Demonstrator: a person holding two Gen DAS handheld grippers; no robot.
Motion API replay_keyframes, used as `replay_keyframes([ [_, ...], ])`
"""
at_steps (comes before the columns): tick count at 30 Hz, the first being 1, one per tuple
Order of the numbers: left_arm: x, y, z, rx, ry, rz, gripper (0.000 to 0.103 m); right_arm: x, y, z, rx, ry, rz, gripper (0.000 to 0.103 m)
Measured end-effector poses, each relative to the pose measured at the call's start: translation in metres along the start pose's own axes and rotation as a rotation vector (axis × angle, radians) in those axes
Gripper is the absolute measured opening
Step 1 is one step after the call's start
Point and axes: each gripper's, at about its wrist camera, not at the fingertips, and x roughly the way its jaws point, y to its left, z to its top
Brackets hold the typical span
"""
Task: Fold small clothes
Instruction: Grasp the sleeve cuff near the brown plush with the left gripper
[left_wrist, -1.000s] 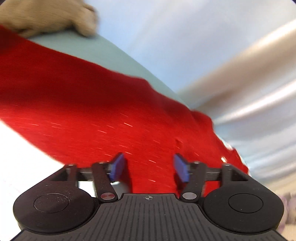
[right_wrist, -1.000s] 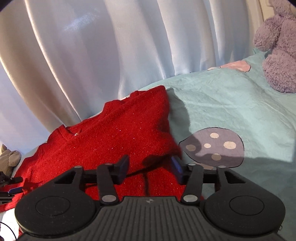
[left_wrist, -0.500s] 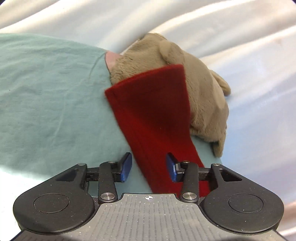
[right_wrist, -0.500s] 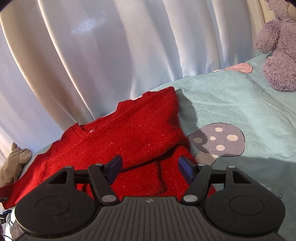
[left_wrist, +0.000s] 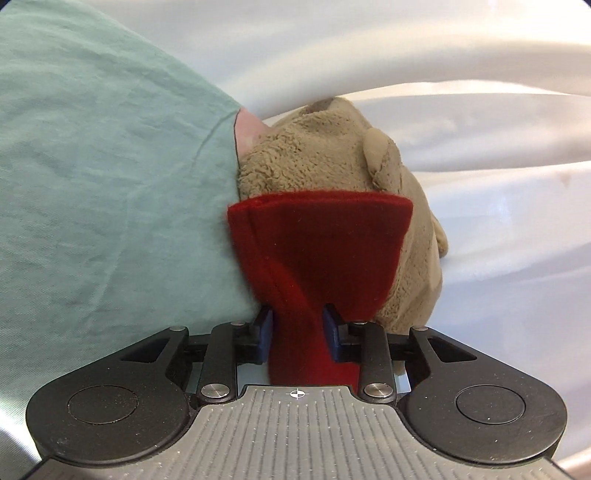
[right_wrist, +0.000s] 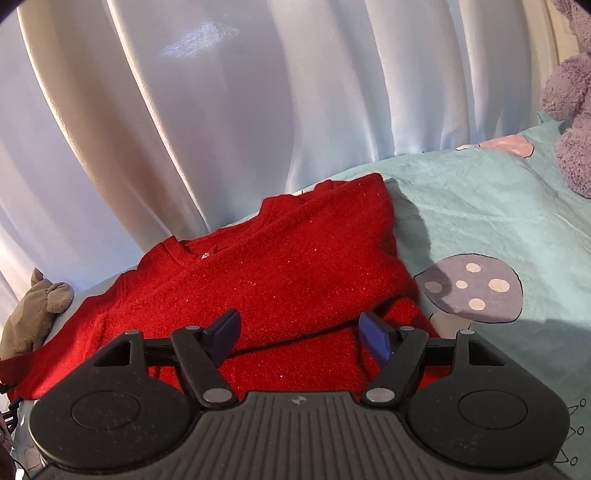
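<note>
Now, step: folding the outstretched sleeve back over the body of the sweater.

Sweater: red knit sweater lies spread on the teal sheet near the white curtain. One side already looks doubled over the body, with a fold line just ahead of the right gripper.

Sleeve: sleeve runs out from between the left jaws and its cuff drapes over a tan plush at the sheet's edge.

Left gripper: left gripper is closing on the sleeve; its blue pads press the knit from both sides and the cloth is bunched narrow between them.

Right gripper: right gripper is spreading, jaws wide apart and empty, hanging just over the folded part of the sweater.

Other things: purple plush sits well off to the right, clear of the work.

How to do it well, my judgement: let the pinch finish before lifting, since a thick knit slips from a half grip. Raise the sleeve enough for the cuff to come free of the tan plush without dragging it. Carry it across in one low arc and lay it flat along the body, cuff inside the outline. The right gripper could press the body down so it does not slide.

Risk: the plush snagging on the cuff; the sheet wrinkling under a pull.
</note>
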Motion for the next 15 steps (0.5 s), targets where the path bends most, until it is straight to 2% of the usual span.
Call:
replay_keyframes([
  [5, 0.011, -0.014, 0.002, 0.019, -0.015, -0.013, 0.056, 0.0, -0.001, 0.0, 0.004, 0.004, -0.001, 0.071],
  [6, 0.011, -0.017, 0.001, 0.025, -0.014, -0.006, 0.058, 0.001, 0.0, 0.0, 0.003, 0.006, 0.002, 0.072],
  [7, 0.013, -0.02, 0.001, 0.034, -0.012, 0.007, 0.055, 0.001, 0.0, 0.0, 0.0, 0.007, 0.003, 0.072],
  [8, 0.015, -0.022, 0.001, 0.045, -0.006, 0.025, 0.046, 0.001, 0.001, -0.001, -0.002, 0.008, 0.003, 0.072],
  [9, 0.016, -0.023, 0.0, 0.052, 0.003, 0.058, 0.022, 0.002, 0.001, -0.001, -0.003, 0.01, 0.006, 0.072],
  [10, 0.018, -0.025, 0.0, 0.058, 0.017, 0.106, 0.017, 0.002, 0.002, -0.002, -0.005, 0.012, 0.008, 0.072],
  [12, 0.013, -0.032, -0.004, 0.075, -0.005, 0.113, 0.016, 0.001, 0.002, -0.001, -0.009, 0.009, 0.009, 0.072],
  [15, -0.006, -0.067, -0.021, 0.223, -0.052, 0.08, 0.016, -0.001, 0.001, -0.001, -0.012, -0.003, 0.008, 0.072],
])
